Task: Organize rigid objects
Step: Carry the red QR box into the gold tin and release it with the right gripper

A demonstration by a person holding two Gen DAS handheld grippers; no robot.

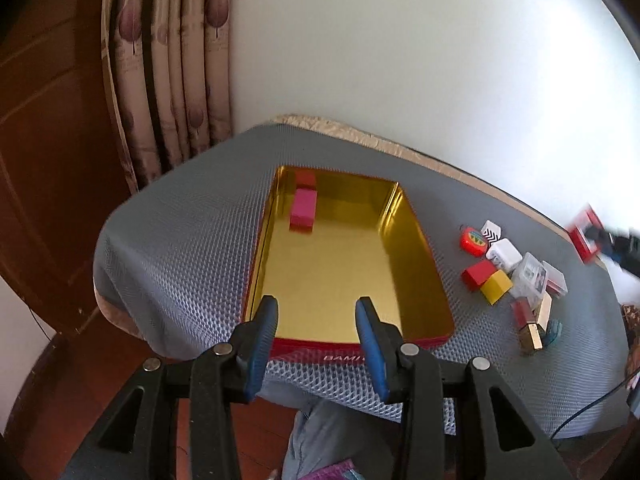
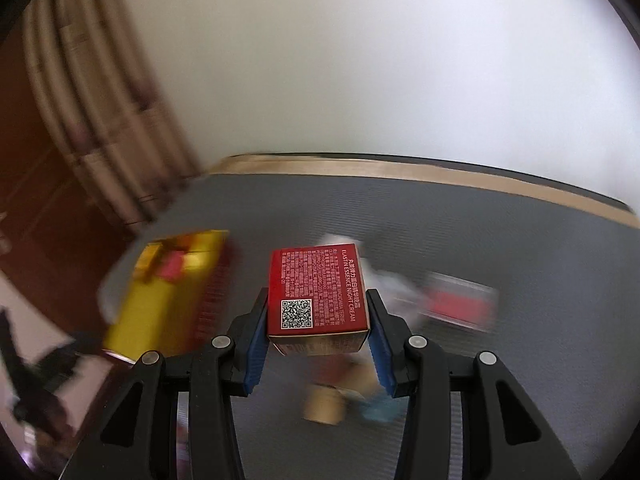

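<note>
Nearest to me, my right tool (image 2: 318, 320) is pinching the red night-cream carton (image 2: 318, 290) across its two side walls, blue pads flat against the card, and the carton hangs clear above the grey mat (image 2: 500, 240). I judge it light and probably hollow around whatever sits inside, stiff at the edges but ready to dent in the middle of a panel, so the hold low on the sides near the base edge looks right to me. The printed card looks glossy, so it could slip if I tilt it hard.

My left tool (image 1: 316, 308) is spread with nothing between its pads, hovering over the near rim of the gold tin tray (image 1: 424, 280).

Further out, a pink block (image 1: 303, 210) lies in the far left corner of that tray, leaving plenty of bare floor for the carton.

To the right on the counter sits the loose pile: a red block (image 1: 478, 274) touching a yellow block (image 1: 496, 286), a white charger (image 1: 504, 254) and clear plastic boxes (image 1: 532, 276). Those boxes look slick and brittle; I'd take them by their short sides.
</note>
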